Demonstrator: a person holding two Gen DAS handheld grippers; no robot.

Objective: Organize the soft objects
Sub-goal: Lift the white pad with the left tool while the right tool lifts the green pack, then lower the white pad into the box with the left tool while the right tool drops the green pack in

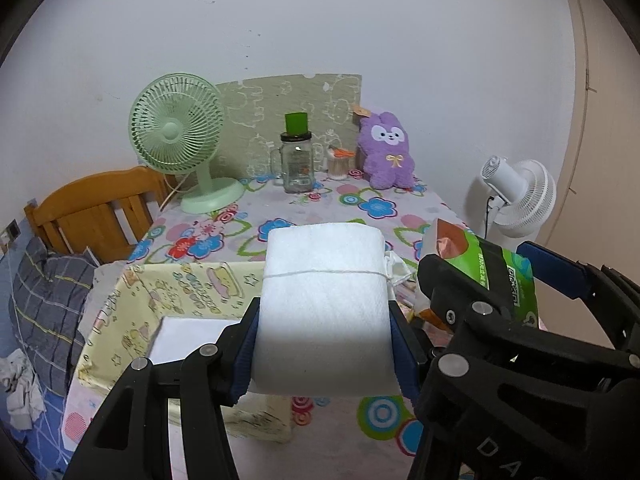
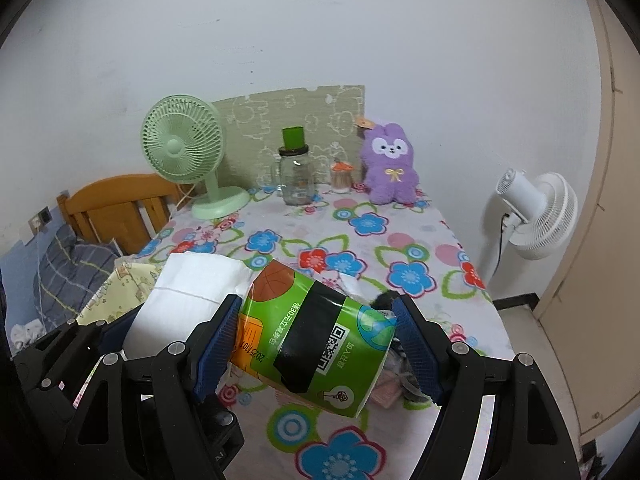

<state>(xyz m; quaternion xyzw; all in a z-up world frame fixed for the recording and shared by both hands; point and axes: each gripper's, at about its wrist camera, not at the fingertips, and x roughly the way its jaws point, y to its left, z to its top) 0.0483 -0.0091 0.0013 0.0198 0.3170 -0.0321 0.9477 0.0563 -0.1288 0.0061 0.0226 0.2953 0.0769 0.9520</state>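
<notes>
The left gripper (image 1: 323,344) is clamped on a white paper roll (image 1: 324,312), both pads pressing its sides, held in the air just ahead of and above a yellow patterned box (image 1: 132,320) that lies down to its left. The right gripper (image 2: 316,344), close beside it, is clamped on a green tissue pack (image 2: 316,336), tilted, above the flowered tablecloth (image 2: 400,248). Judging by this, both soft items are picked up but neither is stowed yet; the box appears nearly empty. Far ahead of both tools a purple plush rabbit (image 1: 386,152) sits untouched, probably left to sort
</notes>
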